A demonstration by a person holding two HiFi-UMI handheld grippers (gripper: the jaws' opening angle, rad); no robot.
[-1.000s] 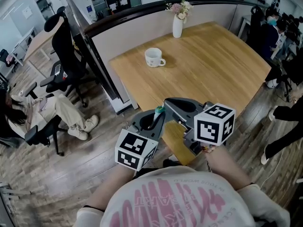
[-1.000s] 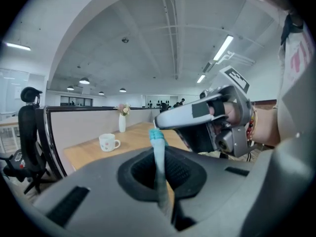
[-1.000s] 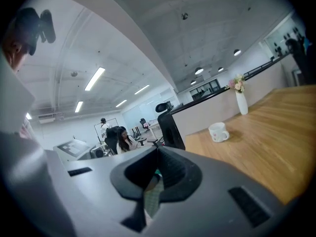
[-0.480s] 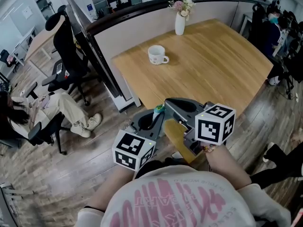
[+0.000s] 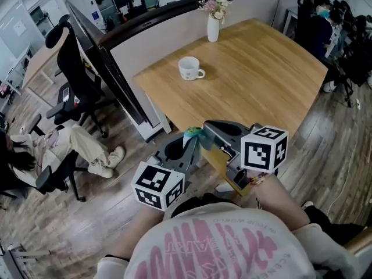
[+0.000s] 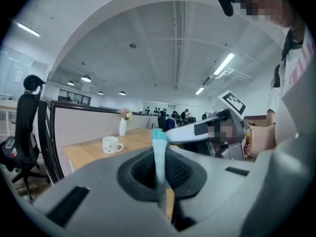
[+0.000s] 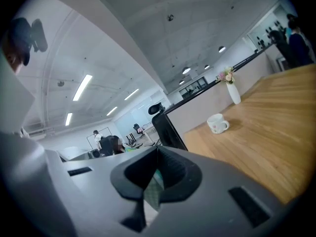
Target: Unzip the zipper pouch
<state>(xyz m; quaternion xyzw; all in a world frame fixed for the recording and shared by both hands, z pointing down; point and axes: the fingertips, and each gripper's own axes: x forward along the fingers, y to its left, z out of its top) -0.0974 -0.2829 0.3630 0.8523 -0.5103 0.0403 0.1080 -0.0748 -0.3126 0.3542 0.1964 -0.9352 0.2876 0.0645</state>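
Observation:
The zipper pouch [image 5: 193, 135] shows only as a small teal bit between the two gripper tips, held in the air in front of the person's chest. My left gripper [image 5: 190, 142] is shut on it; in the left gripper view a thin teal strip [image 6: 159, 154] stands pinched upright between the jaws. My right gripper [image 5: 206, 128] comes in from the right, tip to tip with the left, and is also shut. In the right gripper view a greenish piece of pouch fabric [image 7: 154, 190] sits clamped in its jaws. The rest of the pouch is hidden.
A wooden table [image 5: 261, 80] lies ahead with a white mug [image 5: 189, 68] and a white vase of flowers [image 5: 213, 27] near its far edge. A dark partition [image 5: 107, 63], an office chair [image 5: 67, 80] and a seated person [image 5: 40, 150] are at the left.
Both grippers stay shut on the pouch. The left gripper has drifted a little to the left, and slightly more teal shows between the tips. A person's legs at the right edge have gone.

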